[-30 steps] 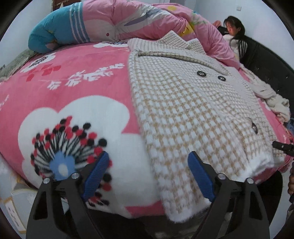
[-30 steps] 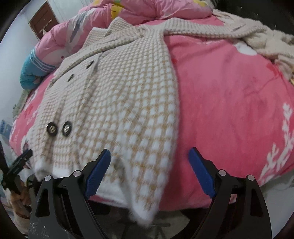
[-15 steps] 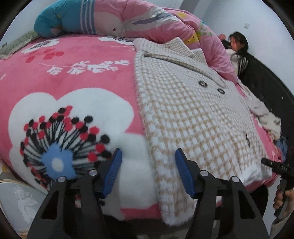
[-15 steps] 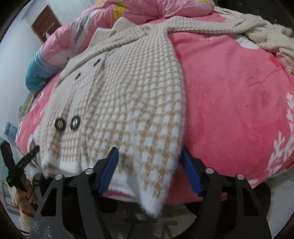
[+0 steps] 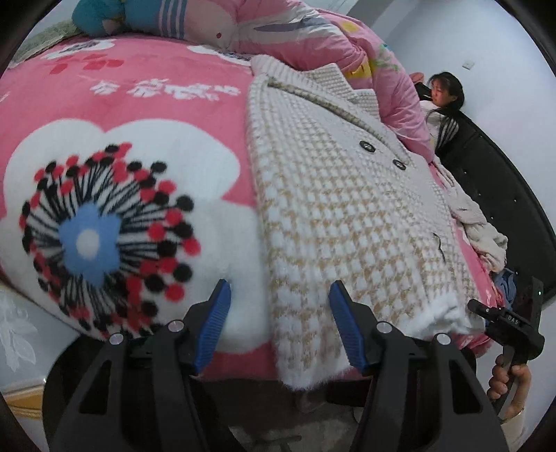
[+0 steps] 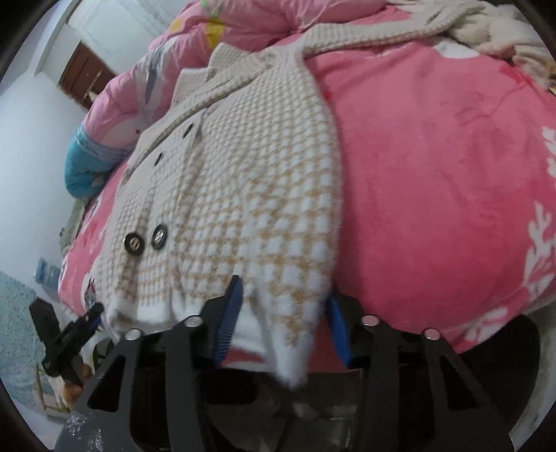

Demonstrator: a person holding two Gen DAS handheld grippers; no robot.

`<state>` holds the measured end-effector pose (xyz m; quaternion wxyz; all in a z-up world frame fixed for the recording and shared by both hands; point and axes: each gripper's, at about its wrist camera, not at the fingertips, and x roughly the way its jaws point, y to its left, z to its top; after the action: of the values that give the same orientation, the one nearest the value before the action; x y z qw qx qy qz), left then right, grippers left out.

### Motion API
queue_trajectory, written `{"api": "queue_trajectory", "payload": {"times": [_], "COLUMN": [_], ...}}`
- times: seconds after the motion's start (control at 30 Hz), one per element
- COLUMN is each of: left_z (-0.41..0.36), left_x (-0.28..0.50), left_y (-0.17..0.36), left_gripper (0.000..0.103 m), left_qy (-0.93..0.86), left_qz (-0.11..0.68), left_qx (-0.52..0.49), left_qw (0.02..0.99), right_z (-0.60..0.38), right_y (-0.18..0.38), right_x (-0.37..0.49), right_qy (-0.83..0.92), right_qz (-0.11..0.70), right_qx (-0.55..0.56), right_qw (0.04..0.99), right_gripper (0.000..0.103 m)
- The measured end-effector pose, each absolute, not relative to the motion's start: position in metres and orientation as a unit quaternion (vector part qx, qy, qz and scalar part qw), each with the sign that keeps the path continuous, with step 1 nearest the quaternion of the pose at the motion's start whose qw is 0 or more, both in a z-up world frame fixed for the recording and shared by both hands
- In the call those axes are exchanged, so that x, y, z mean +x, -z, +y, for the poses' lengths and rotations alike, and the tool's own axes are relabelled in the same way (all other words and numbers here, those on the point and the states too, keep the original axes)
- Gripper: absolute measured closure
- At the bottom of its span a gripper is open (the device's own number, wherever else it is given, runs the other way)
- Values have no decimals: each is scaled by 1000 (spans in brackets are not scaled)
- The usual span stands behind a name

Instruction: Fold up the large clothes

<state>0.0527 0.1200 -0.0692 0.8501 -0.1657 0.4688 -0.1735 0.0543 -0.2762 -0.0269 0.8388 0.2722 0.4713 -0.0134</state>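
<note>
A cream and tan houndstooth coat (image 5: 340, 208) lies flat on a pink flowered bed blanket (image 5: 139, 104), its fluffy white hem hanging over the near bed edge. It also shows in the right wrist view (image 6: 243, 194). My left gripper (image 5: 278, 320) is open, its blue pads either side of the hem's left corner. My right gripper (image 6: 281, 316) is open around the hem's right corner, which hangs between the pads. Each gripper shows small in the other's view, the right one (image 5: 504, 323) and the left one (image 6: 69, 333).
A rolled pink and blue quilt (image 5: 243, 31) lies at the head of the bed. A person (image 5: 444, 94) sits by a black couch (image 5: 493, 174) at the right. A cream knit pile (image 6: 504, 41) lies at the bed's far side.
Both grippers have moved in to the hem at the bed edge and their jaws have narrowed from wide open. The coat has not moved.
</note>
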Motion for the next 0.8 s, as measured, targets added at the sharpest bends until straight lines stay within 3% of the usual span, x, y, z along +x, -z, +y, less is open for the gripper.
{"api": "queue_trajectory", "payload": {"times": [0.23,0.27,0.33,0.4,0.43,0.8], "left_z": [109,104,92,85,85,126], "left_x": [58,55,49,45,44,13], "left_y": [70,67,61,54,51,-45], "left_gripper": [46,52,65,79,93,97], "left_qy": [124,112,98,86,82,111], "left_qz": [478,475,465,460,458,378], "left_qx": [-157,-144,-109,-78,-67,-10], "left_qw": [855,861,873,880,882,919], "right_z": [-277,-274,-265,-264,-265,-254], "right_y": [35,33,31,25,21,-81], "right_x": [55,55,55,54,53,16], "right_qy": [9,4,6,11,5,-52], "right_qz": [459,461,467,466,461,384], "right_qx": [288,284,261,239,243,193], "right_qw": [840,841,845,852,853,902], "right_gripper": [63,63,75,93,97,99]}}
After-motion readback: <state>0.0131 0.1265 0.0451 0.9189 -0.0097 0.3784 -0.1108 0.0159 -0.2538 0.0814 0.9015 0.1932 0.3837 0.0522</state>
